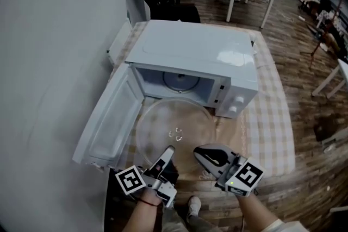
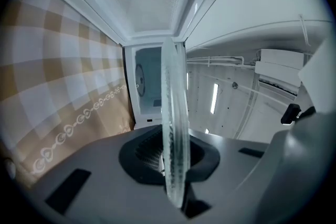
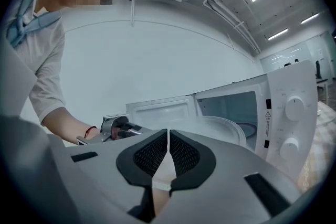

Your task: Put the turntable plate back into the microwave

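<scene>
Clear glass turntable plate [image 1: 173, 129], rim clamped in L hand-held gripper [image 2: 176, 159]; R hand-held gripper [image 3: 168, 150] closed.

Forearms enter from the bottom edge of the head view. Left tongs [image 1: 168, 151] lower centre-left, rolled sideways, clamped on turntable plate [image 1: 163, 122] rim. Right tongs [image 1: 204, 154] lower centre-right, jaws pressed together, roughly level.

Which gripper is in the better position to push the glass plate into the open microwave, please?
Left. The left gripper is clamped on the rim of the turntable plate, which is level before the open microwave. The right gripper is shut and empty, near the plate's edge.
</scene>
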`<action>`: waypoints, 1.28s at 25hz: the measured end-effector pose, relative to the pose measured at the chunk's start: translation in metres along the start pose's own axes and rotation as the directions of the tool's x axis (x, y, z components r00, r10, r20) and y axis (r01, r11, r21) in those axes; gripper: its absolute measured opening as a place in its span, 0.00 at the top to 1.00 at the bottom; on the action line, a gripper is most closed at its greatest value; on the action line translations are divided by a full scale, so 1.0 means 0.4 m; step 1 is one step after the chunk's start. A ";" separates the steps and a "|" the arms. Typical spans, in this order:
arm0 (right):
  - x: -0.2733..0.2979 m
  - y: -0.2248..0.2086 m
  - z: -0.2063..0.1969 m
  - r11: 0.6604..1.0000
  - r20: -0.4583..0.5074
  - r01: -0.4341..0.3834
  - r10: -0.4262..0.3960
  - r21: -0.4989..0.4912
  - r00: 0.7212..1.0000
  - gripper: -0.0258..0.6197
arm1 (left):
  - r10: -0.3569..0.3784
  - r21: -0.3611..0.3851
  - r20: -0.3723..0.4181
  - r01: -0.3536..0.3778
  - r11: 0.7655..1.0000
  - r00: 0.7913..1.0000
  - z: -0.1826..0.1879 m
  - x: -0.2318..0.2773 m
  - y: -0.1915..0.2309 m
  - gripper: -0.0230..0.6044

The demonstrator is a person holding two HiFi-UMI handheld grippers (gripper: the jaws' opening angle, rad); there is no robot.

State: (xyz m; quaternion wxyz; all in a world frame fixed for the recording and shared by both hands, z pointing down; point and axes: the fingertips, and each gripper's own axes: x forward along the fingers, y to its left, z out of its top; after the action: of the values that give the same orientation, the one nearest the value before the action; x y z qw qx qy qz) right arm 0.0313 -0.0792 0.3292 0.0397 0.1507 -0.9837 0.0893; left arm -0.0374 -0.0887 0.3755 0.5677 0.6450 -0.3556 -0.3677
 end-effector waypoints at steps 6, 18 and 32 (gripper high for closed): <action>0.033 -0.053 -0.007 1.000 0.008 0.026 -0.026 -0.003 1.000 0.91 | -0.009 -0.012 0.008 0.009 1.000 1.000 0.041 0.036 0.033 0.93; 0.102 -0.155 -0.012 0.995 0.012 0.100 -0.099 -0.031 0.995 0.91 | 0.013 -0.024 -0.006 -0.013 1.000 1.000 0.125 0.116 0.083 0.94; 0.144 -0.237 -0.011 0.986 0.034 0.155 -0.153 -0.067 0.988 0.91 | 0.014 -0.019 -0.040 -0.015 1.000 0.999 0.188 0.215 0.124 0.93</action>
State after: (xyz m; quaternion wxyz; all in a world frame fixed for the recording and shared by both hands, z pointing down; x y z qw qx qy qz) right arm 0.0056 -0.1842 0.3551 0.0378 0.2259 -0.9722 0.0494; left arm -0.0645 -0.2047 0.4124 0.5837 0.6441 -0.3451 -0.3541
